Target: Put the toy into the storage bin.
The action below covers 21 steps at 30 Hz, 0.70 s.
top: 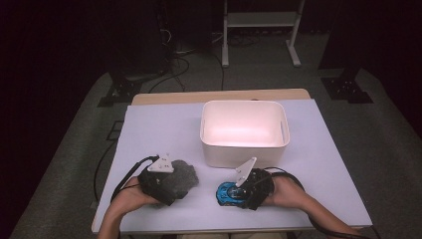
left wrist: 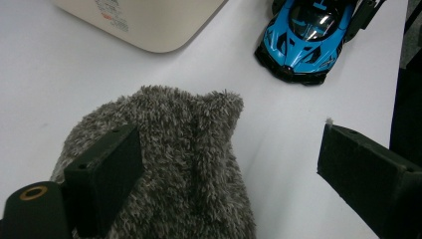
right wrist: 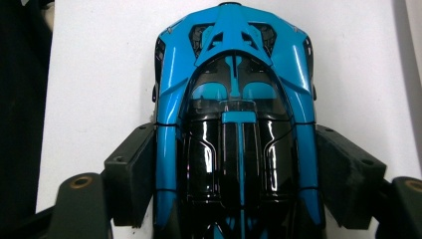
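A grey fuzzy cloth (top: 187, 175) (left wrist: 189, 169) lies on the white table at the front left. My left gripper (top: 175, 186) (left wrist: 229, 149) stands open over it, with one jaw resting on the fuzz and the other out over bare table. At the front right a blue and black toy car (top: 227, 192) (right wrist: 234, 64) sits on the table. My right gripper (top: 235, 194) (right wrist: 236, 149) straddles its rear half, both pads against the car's sides. The left gripper view has the car (left wrist: 303, 35) nose-on at top right.
A white plastic bin (top: 244, 103) (left wrist: 149, 25) stands behind both grippers at mid table, nothing visible inside. The white table cover (top: 154, 129) reaches to the back and side edges. Beyond the table are dark floor, cables and a white stand (top: 259, 20).
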Each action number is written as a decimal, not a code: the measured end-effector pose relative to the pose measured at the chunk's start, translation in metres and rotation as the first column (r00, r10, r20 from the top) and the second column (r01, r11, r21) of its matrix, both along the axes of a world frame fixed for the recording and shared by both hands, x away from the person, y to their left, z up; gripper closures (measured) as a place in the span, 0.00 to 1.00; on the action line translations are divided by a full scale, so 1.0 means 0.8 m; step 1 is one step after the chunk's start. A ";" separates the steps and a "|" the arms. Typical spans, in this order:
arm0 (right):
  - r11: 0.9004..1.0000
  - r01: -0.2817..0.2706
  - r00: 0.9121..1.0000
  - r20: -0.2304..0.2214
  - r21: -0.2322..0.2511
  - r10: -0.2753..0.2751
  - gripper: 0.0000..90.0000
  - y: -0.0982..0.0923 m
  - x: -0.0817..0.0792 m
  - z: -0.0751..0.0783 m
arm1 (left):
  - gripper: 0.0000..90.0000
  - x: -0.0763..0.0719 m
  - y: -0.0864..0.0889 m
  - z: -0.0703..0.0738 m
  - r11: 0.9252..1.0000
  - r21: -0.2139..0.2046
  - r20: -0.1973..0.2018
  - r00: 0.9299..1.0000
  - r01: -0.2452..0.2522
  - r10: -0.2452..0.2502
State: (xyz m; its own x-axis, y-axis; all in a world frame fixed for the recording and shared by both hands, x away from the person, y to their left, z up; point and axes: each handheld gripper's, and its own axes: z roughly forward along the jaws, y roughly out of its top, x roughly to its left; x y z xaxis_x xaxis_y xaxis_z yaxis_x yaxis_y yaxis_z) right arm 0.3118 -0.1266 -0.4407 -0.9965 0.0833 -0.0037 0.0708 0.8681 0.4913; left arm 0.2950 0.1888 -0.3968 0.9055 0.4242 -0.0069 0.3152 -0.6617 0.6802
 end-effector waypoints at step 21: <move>1.000 -0.019 0.999 -0.049 0.019 0.020 0.28 0.003 0.004 0.005 | 0.11 -0.001 0.003 0.003 1.000 -0.009 0.008 1.000 -0.005 0.005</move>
State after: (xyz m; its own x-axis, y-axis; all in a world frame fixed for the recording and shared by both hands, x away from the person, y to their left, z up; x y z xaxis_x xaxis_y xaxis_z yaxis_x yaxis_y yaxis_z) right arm 0.3146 -0.1245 -0.4366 -0.9969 0.0633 0.0463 0.0781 0.8601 0.5040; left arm 0.2943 0.1915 -0.3948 0.9036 0.4284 -0.0036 0.3129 -0.6541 0.6886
